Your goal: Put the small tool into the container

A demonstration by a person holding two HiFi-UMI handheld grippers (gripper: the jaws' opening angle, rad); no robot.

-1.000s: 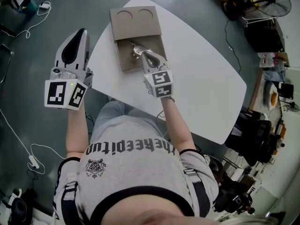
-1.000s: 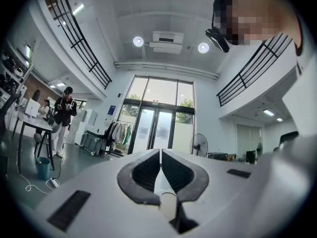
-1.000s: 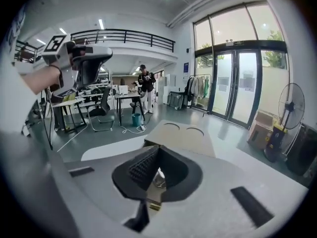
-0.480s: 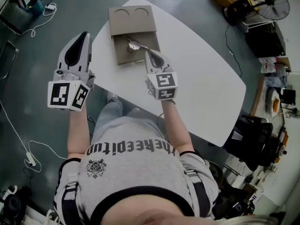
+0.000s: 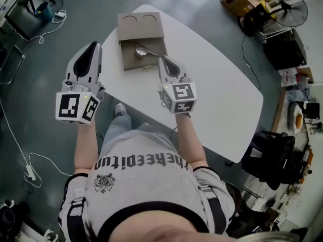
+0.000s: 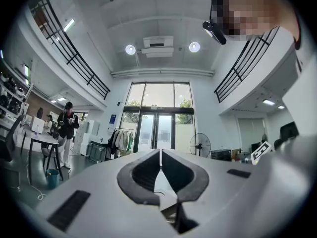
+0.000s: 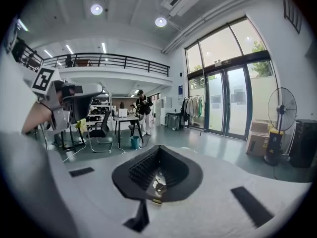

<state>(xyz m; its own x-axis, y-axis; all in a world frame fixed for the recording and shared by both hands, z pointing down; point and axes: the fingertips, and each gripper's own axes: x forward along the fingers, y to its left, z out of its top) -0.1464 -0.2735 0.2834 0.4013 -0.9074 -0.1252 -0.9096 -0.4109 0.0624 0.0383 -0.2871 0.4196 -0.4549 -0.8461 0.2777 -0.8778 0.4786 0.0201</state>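
A white table (image 5: 217,84) stands on a grey-green floor, with a fan (image 5: 285,6) well beyond its far right edge. The brown container (image 5: 141,26) sits at the table's far left end: two round recesses in its far half, an open compartment in its near half. The small tool (image 5: 140,51), a shiny metal piece, lies inside that compartment. The right gripper (image 5: 165,59) hovers just beside the container's near right corner, jaws pressed together with nothing between them, apart from the tool. The left gripper (image 5: 94,44) hangs off the table, left of the container, jaws likewise together and empty
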